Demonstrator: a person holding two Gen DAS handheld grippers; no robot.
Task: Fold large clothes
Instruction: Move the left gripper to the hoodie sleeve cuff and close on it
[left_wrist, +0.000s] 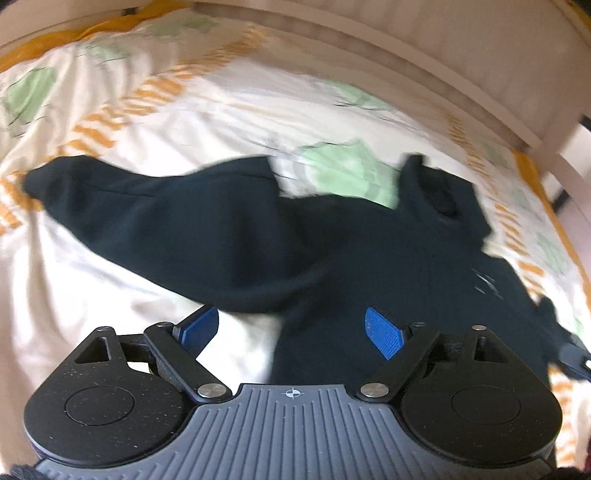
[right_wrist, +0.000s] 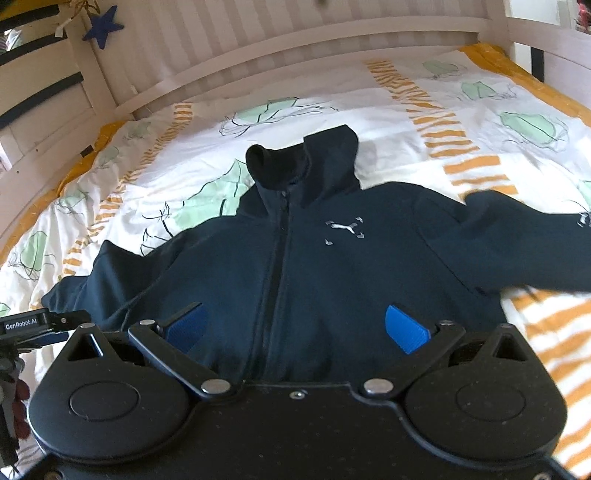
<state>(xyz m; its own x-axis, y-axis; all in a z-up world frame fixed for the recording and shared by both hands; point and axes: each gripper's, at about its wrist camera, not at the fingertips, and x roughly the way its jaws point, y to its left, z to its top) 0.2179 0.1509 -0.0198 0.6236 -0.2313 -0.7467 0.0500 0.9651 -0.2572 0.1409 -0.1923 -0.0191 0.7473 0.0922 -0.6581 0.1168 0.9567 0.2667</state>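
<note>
A dark navy zip-up hooded jacket (right_wrist: 314, 258) lies front up on the bed, hood (right_wrist: 306, 162) toward the headboard, both sleeves spread out. A white logo (right_wrist: 343, 230) is on its chest. My right gripper (right_wrist: 295, 328) is open and empty, hovering over the jacket's lower front by the zipper. In the left wrist view the jacket (left_wrist: 332, 251) shows from its side, one sleeve (left_wrist: 129, 210) stretching left. My left gripper (left_wrist: 291, 332) is open and empty over the edge of the jacket's body. It also shows in the right wrist view (right_wrist: 40, 325) at the jacket's left edge.
The bed is covered by a white duvet (right_wrist: 461, 122) with green and orange patterns. A pale wooden slatted bed frame (right_wrist: 295, 40) runs along the far side. A blue star (right_wrist: 101, 26) hangs at the upper left. The right gripper (left_wrist: 574, 356) shows at the left view's right edge.
</note>
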